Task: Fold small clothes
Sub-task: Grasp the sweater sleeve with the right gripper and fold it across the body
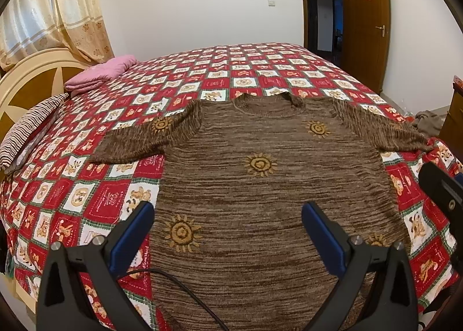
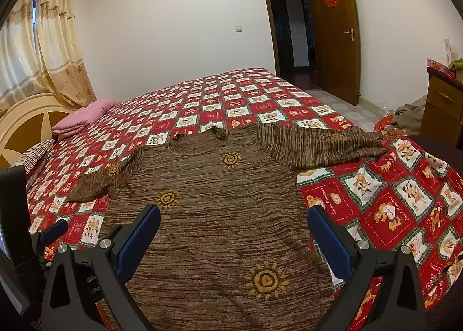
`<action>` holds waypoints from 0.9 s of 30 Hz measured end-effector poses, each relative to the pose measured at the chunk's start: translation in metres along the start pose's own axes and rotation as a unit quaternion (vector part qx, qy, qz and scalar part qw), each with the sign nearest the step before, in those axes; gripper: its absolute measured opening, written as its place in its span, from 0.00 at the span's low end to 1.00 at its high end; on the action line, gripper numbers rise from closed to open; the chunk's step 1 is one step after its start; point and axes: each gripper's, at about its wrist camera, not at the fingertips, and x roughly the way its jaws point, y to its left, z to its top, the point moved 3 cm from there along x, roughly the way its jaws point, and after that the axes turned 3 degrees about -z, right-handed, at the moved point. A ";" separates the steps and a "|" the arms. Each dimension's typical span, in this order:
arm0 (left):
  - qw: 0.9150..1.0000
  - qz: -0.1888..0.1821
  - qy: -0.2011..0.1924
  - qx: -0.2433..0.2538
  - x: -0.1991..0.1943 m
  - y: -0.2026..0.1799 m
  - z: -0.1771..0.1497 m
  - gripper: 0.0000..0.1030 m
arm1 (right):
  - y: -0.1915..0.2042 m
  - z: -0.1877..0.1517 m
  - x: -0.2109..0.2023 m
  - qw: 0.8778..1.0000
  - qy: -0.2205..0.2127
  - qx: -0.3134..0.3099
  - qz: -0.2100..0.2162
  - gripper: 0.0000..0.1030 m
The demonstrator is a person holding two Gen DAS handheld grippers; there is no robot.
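Left gripper: 2 blue-padded fingers spread wide, holding nothing, above the near hem. Right gripper: same, 2 fingers spread, empty.

1 brown marled knit sweater with yellow sun motifs lies flat, face up, both sleeves out sideways, collar on the far side, on the near part of the red-and-white checked teddy-bear bedspread.

Suns counted: 5 in left view, 5 in right view.

Far left: 1 striped pillow, 1 folded pink blanket.

Far right: 1 open brown wooden door.

Right view only: wooden drawer cabinet at right. Each view catches the other gripper at its edge.
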 end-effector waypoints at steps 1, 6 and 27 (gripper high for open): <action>1.000 -0.001 0.001 -0.001 0.001 0.001 0.000 1.00 | -0.001 0.001 0.001 1.000 -0.002 0.000 -0.002 0.99; 1.000 -0.001 0.015 0.000 0.017 0.002 -0.001 1.00 | -0.006 0.000 0.009 1.000 -0.013 -0.006 -0.016 0.99; 0.999 0.028 0.003 -0.046 0.158 0.064 0.050 1.00 | -0.245 0.068 0.154 0.963 0.070 0.256 -0.042 0.45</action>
